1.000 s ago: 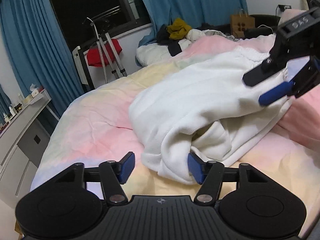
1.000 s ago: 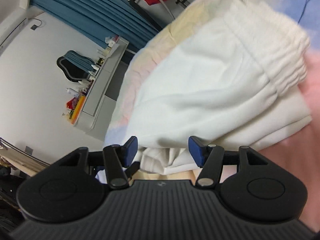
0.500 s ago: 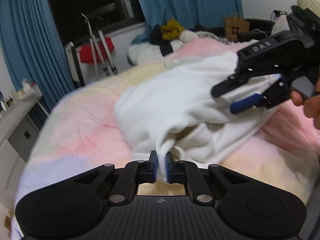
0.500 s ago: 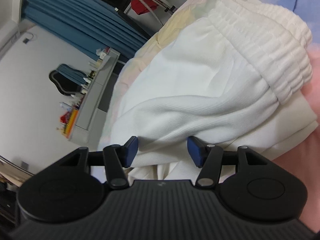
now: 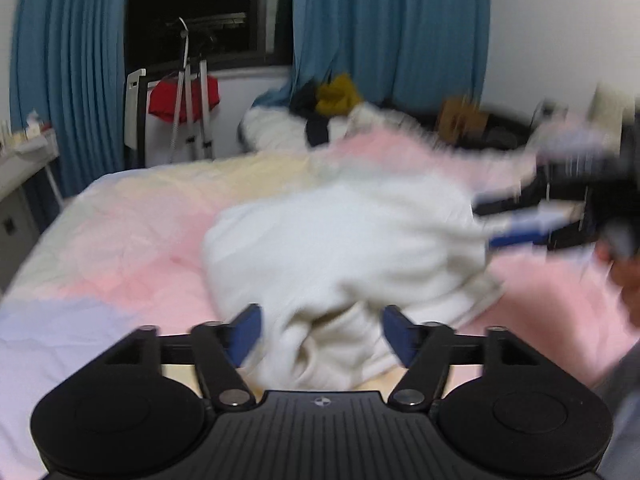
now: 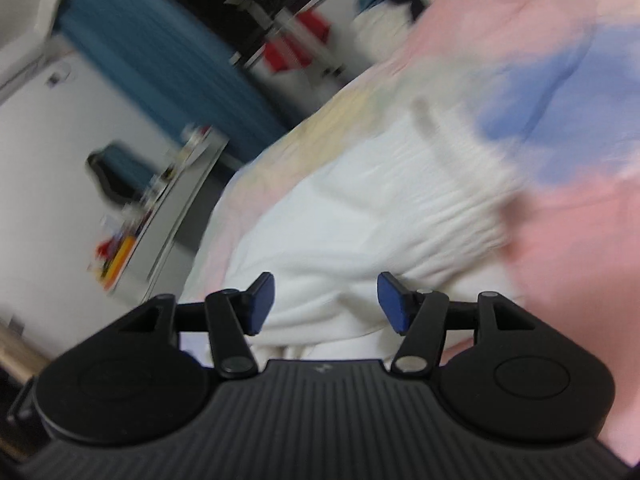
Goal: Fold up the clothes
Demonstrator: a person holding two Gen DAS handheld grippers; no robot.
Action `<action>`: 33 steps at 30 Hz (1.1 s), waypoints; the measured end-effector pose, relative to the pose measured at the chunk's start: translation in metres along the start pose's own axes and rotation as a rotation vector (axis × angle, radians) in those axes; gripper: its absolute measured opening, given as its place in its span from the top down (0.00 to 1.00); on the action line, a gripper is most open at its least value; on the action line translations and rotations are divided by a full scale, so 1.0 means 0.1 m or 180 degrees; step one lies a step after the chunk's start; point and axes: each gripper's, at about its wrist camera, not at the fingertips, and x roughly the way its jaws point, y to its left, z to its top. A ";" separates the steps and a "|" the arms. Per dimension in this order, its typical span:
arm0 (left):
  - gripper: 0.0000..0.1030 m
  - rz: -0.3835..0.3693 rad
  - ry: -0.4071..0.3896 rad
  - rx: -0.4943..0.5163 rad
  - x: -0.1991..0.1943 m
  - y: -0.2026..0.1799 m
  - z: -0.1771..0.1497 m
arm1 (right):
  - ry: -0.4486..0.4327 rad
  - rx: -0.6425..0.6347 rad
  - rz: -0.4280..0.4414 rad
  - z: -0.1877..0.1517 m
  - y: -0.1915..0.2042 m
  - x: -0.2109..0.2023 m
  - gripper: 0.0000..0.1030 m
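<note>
A white garment (image 5: 340, 248) lies bunched on the pastel bedspread (image 5: 132, 236). Its ribbed hem shows in the right wrist view (image 6: 452, 208). My left gripper (image 5: 320, 336) is open, with the garment's near fold between its blue pads, not pinched. My right gripper (image 6: 322, 300) is open just above the garment's near edge. It also shows blurred at the right of the left wrist view (image 5: 524, 224), held off the garment's right side. Both views are motion-blurred.
A pile of clothes (image 5: 332, 100) lies at the far end of the bed. A rack with a red garment (image 5: 182, 96) stands by the window. A white desk (image 6: 176, 208) runs along the left wall.
My left gripper was shut on the garment's near fold half a second ago and has opened. My right gripper stayed open and has drawn back to the right, away from the garment.
</note>
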 end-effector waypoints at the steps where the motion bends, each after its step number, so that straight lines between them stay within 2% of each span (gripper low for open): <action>1: 0.16 -0.0067 -0.0077 -0.0151 -0.03 0.06 0.03 | -0.0076 0.0085 -0.0131 0.00 -0.07 -0.05 0.29; 2: 0.12 -0.0085 -0.0105 -0.0379 -0.02 0.16 0.05 | -0.0130 0.0151 -0.0247 0.00 -0.14 -0.07 0.19; 3: 0.08 -0.0103 -0.0133 -0.0608 -0.02 0.26 0.06 | -0.0171 0.0215 -0.0356 -0.01 -0.21 -0.08 0.17; 5: 0.06 -0.0130 -0.0114 -0.1061 0.06 0.46 0.09 | -0.0147 0.0312 -0.0490 -0.01 -0.31 -0.02 0.17; 8: 0.06 -0.0144 0.0035 -0.1632 0.28 0.76 0.08 | -0.0052 0.0374 -0.0485 -0.03 -0.35 0.18 0.15; 10: 0.06 -0.0247 0.0192 -0.1887 0.47 0.91 0.07 | -0.0011 0.0317 -0.0467 -0.06 -0.34 0.35 0.15; 13: 0.06 -0.0390 0.0367 -0.2135 0.75 1.02 0.02 | -0.0092 0.0134 -0.0657 -0.06 -0.34 0.58 0.13; 15: 0.05 -0.0405 0.0409 -0.2171 0.88 1.06 0.01 | -0.0046 0.0066 -0.0698 -0.05 -0.37 0.76 0.10; 16: 0.05 -0.0417 0.0418 -0.2171 0.92 1.07 0.00 | -0.0001 0.0120 -0.0658 -0.04 -0.40 0.82 0.00; 20: 0.03 -0.0507 0.0440 -0.2273 1.03 1.16 -0.06 | 0.0108 0.0303 -0.0451 0.03 -0.47 0.98 0.00; 24: 0.04 -0.0536 0.0435 -0.2328 1.09 1.22 -0.13 | 0.0022 0.0328 0.0003 0.09 -0.30 0.89 0.00; 26: 0.05 -0.0546 0.0431 -0.2347 1.13 1.25 -0.16 | 0.0029 0.0110 -0.0075 0.07 -0.20 0.94 0.00; 28: 0.07 -0.0565 0.0438 -0.2325 1.18 1.22 -0.16 | 0.0108 0.0058 -0.0240 0.05 -0.22 1.04 0.00; 31: 0.18 -0.0449 0.0435 -0.2193 1.16 1.14 -0.15 | 0.0029 0.0060 -0.0443 0.03 -0.23 1.06 0.20; 32: 0.24 -0.0415 0.0423 -0.2169 1.14 1.12 -0.15 | -0.0020 0.0063 -0.0482 0.03 -0.21 1.03 0.31; 33: 0.31 -0.0383 0.0410 -0.2147 1.12 1.10 -0.15 | -0.0063 0.0032 -0.0486 0.03 -0.18 0.98 0.37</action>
